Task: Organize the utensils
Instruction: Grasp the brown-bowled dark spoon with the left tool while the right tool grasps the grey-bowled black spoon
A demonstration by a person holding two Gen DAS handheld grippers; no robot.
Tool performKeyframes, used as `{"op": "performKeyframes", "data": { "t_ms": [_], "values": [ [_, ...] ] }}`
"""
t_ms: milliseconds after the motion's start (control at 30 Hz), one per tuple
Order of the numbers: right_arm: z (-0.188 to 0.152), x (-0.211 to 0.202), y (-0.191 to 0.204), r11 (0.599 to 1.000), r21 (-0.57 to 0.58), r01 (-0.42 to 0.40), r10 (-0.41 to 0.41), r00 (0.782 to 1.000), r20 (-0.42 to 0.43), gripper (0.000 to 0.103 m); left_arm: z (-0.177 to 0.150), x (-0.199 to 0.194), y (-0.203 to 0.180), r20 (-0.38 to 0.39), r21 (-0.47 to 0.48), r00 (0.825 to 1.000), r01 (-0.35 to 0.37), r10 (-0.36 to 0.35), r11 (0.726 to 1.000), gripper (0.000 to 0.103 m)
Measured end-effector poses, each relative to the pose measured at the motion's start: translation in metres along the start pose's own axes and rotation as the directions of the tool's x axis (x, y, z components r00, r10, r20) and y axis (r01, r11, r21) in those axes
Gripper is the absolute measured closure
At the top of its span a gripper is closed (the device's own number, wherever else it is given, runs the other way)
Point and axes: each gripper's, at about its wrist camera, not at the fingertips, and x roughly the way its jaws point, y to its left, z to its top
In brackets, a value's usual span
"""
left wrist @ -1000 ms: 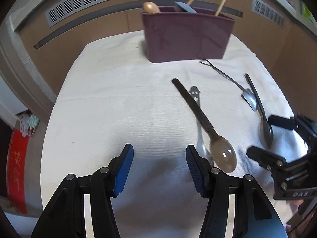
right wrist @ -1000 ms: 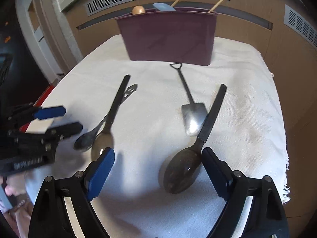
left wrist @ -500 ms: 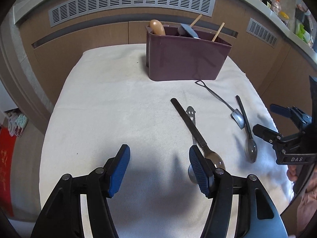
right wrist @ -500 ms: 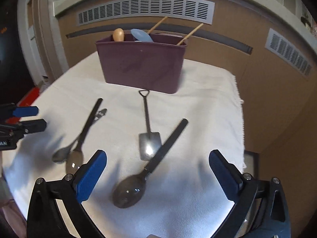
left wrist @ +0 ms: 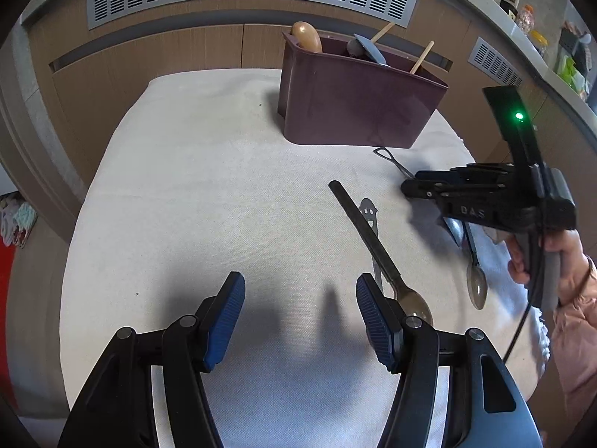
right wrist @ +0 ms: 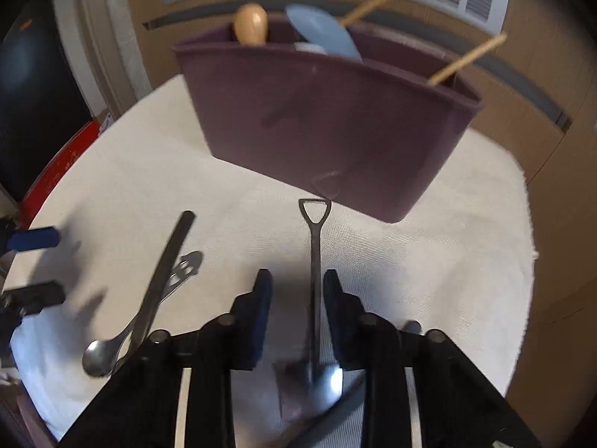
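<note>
Right wrist view puts my right gripper (right wrist: 293,291) low over the shovel-shaped spoon (right wrist: 315,261), whose thin handle runs up between the two fingers toward the maroon utensil holder (right wrist: 335,119). The jaws are closing around that handle; the picture is blurred, but a gap seems to remain on either side, so I would not call it gripped. The spoon lies flat on the white cloth (right wrist: 447,242) covering the table, its triangular loop end just in front of the holder's base. Inside the holder stand a wooden egg-shaped handle (right wrist: 252,24), a pale blue spatula (right wrist: 321,30) and two wooden sticks (right wrist: 466,59).

From the left wrist view, my left gripper (left wrist: 300,313) hangs open over bare cloth with nothing between its blue pads (left wrist: 224,317). Just beside its right finger lies the bowl of a black-handled spoon (left wrist: 367,235), crossing over a metal spoon with a smiley cutout (left wrist: 369,214). Farther right a second dark spoon (left wrist: 475,283) rests on the cloth, near the hand (left wrist: 556,257) holding the right gripper.
</note>
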Motion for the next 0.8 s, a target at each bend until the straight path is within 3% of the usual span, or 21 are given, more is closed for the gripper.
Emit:
{"op": "performKeyframes", "data": {
  "t_ms": [33,100,267,367,500,633,733,800],
  "values": [
    [0.0,-0.001,-0.001,1.0,0.007,-0.003,0.003,1.0,0.009,0.081,0.0,-0.001,0.0,0.0,0.002,1.0,0.002,-0.002,1.0,0.04],
    [-0.004,-0.004,0.001,1.0,0.007,0.022,-0.022,1.0,-0.005,0.095,0.001,0.0,-0.002,-0.005,0.009,1.0,0.009,-0.009,1.0,0.04],
    [-0.035,-0.024,0.0,0.995,0.092,-0.027,0.029,0.999,-0.017,0.097,0.003,0.01,-0.02,-0.061,0.015,0.992,0.114,-0.113,0.993,0.04],
    [-0.057,-0.036,0.001,0.987,0.13,-0.093,0.096,0.995,-0.018,0.097,-0.001,0.017,-0.044,-0.095,0.067,0.987,0.134,-0.127,0.989,0.04],
    [-0.077,-0.049,0.0,0.983,0.16,-0.095,0.095,0.995,0.006,0.096,-0.011,0.026,-0.078,-0.119,0.156,0.99,0.091,-0.073,0.984,0.04],
    [-0.077,-0.063,-0.005,0.985,0.167,-0.031,0.021,0.998,0.059,0.094,-0.025,0.031,-0.11,-0.087,0.281,0.996,-0.007,0.033,0.96,0.04],
    [-0.08,-0.073,-0.028,0.984,0.177,0.004,-0.019,0.996,0.083,0.093,-0.032,0.033,-0.116,-0.05,0.349,0.992,-0.089,0.114,0.933,0.04],
    [-0.084,-0.079,-0.032,0.983,0.183,0.024,-0.041,0.995,0.091,0.085,-0.032,0.031,-0.107,-0.044,0.338,0.991,-0.104,0.126,0.935,0.04]
  ]
}}
